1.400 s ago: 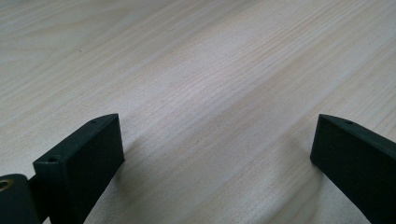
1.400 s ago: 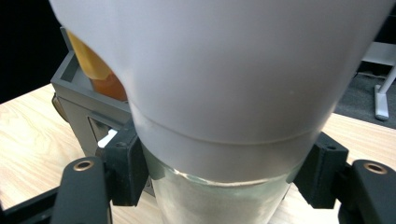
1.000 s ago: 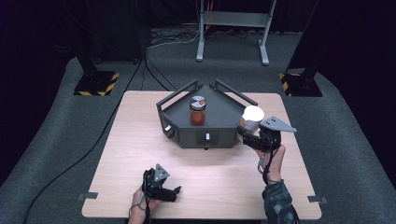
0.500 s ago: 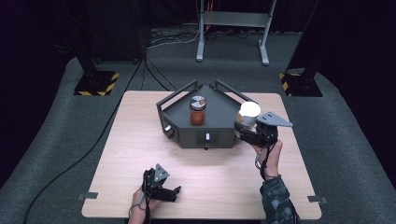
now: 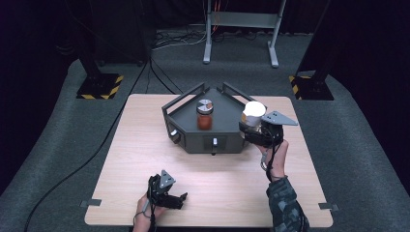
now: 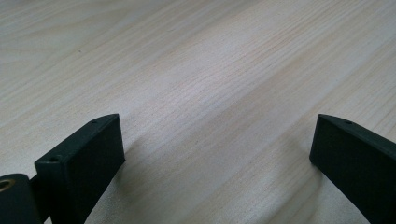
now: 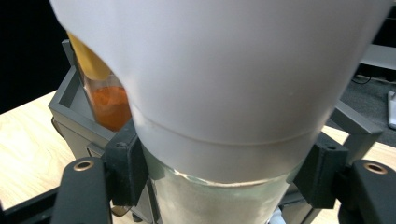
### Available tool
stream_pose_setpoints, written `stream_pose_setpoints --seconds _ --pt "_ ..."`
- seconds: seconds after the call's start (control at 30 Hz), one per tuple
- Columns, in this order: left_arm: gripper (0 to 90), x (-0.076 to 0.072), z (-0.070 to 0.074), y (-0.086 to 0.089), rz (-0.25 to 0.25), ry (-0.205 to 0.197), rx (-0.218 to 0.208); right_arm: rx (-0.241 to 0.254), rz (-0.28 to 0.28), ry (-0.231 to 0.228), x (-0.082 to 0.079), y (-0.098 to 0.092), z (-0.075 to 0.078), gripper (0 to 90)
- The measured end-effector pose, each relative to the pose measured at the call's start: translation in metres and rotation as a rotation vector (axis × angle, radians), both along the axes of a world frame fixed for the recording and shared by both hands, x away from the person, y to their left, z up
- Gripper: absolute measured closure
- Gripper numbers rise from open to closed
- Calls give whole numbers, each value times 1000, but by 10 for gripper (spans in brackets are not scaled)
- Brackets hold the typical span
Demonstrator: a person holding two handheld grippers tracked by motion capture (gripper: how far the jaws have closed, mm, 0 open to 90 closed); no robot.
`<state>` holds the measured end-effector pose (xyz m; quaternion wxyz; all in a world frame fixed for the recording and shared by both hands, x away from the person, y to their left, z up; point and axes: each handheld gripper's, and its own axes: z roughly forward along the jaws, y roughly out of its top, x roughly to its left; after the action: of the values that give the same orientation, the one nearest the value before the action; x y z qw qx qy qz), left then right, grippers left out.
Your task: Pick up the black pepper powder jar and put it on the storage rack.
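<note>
The right gripper [image 5: 255,126] clamps a white-lidded jar [image 5: 253,112] upright at the tray's [image 5: 227,137] right edge; the left gripper [image 5: 169,198] rests open on the worktop [image 5: 145,145].

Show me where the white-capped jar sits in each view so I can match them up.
High view: white-capped jar right of centre, held at the grey tray's right edge by the right gripper.
Left gripper view: bare table.
Right gripper view: jar close up between the jaws.
Shared landmark: orange-filled jar in the tray.

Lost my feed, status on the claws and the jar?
Right claw shut on white-capped jar, held at tray's right edge. Left claw open over bare table. Orange jar already in tray; path clear.
</note>
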<state>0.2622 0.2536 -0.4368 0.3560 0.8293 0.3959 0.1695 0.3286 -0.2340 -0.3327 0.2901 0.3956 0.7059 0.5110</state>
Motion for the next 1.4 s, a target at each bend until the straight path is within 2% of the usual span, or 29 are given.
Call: stream_pose_setpoints --seconds 0.53,1.4 --pt "28 0 0 0 0 0 0 -11 20 2 14 11 7 295" --pt "30 0 0 0 0 -1 -1 -13 51 12 36 29 10 295"
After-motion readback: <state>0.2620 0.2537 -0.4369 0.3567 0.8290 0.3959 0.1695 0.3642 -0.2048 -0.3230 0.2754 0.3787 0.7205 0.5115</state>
